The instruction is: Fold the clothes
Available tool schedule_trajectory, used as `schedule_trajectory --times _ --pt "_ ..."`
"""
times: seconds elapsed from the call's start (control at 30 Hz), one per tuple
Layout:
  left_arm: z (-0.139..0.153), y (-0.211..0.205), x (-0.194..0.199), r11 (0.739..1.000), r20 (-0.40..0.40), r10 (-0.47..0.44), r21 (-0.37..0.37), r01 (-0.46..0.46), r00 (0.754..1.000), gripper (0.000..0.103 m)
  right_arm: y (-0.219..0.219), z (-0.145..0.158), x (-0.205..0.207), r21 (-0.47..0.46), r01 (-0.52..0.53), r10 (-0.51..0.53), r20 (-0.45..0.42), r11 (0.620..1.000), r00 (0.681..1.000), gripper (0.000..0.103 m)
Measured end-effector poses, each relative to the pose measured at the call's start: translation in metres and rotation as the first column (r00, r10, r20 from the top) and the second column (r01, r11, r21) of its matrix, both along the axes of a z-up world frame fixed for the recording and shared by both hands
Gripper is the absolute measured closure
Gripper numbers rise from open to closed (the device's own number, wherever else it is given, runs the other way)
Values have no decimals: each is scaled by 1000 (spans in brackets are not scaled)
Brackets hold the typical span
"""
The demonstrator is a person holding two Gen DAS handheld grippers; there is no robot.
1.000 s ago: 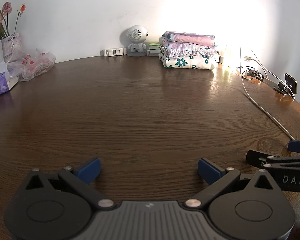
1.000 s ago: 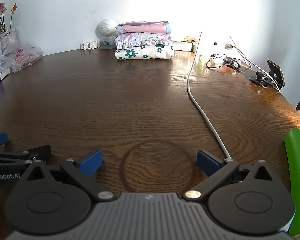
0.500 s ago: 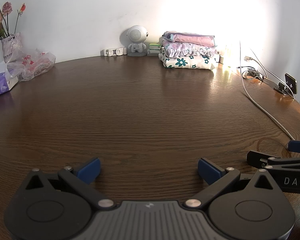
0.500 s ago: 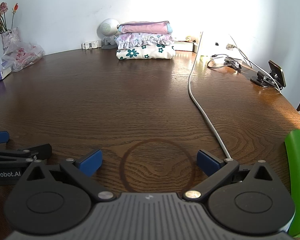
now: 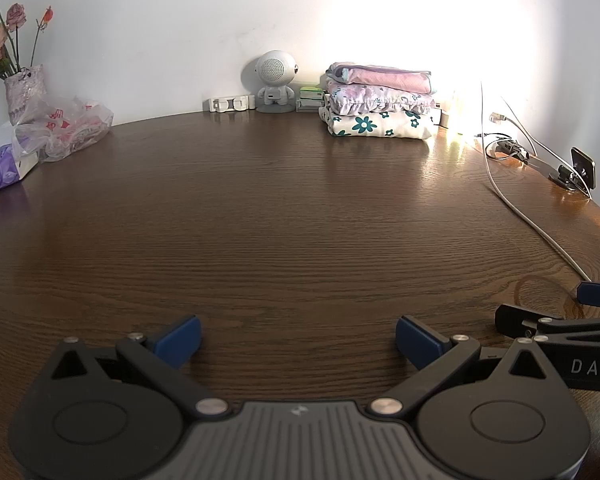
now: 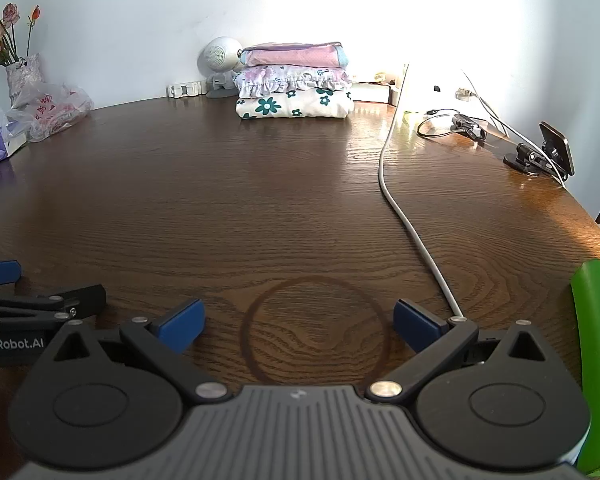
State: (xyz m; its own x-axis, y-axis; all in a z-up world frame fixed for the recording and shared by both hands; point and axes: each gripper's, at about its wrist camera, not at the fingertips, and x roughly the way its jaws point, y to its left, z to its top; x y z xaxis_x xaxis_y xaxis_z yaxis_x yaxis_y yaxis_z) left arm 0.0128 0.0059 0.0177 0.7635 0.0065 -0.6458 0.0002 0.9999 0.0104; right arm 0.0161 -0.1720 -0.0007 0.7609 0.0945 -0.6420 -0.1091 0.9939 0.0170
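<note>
Dark wooden table (image 5: 284,208) against a white wall. Far edge, left to right: vase of roses (image 5: 22,88), plastic bag (image 5: 66,128), tissue pack (image 5: 0,168), round-headed robot figure (image 5: 275,80). A white cable (image 6: 404,216) crosses the right side near a phone stand (image 6: 548,152); a dark ring stain (image 6: 315,330) marks the wood.

Ahead of you the table (image 5: 284,216) lies bare across its middle. At the far edge a stack of folded clothes (image 5: 380,106) and a robot-shaped speaker (image 5: 274,82) line the wall. A white cable (image 6: 404,216) crosses the right side; a plastic bag (image 5: 66,128) crowds the far left corner.
</note>
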Motion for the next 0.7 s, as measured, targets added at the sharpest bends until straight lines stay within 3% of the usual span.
schedule_trajectory --times 0.7 --pt "0 0 -1 1000 0 4 0 -4 1000 0 -1 0 -1 -1 16 -16 0 1000 1000 0"
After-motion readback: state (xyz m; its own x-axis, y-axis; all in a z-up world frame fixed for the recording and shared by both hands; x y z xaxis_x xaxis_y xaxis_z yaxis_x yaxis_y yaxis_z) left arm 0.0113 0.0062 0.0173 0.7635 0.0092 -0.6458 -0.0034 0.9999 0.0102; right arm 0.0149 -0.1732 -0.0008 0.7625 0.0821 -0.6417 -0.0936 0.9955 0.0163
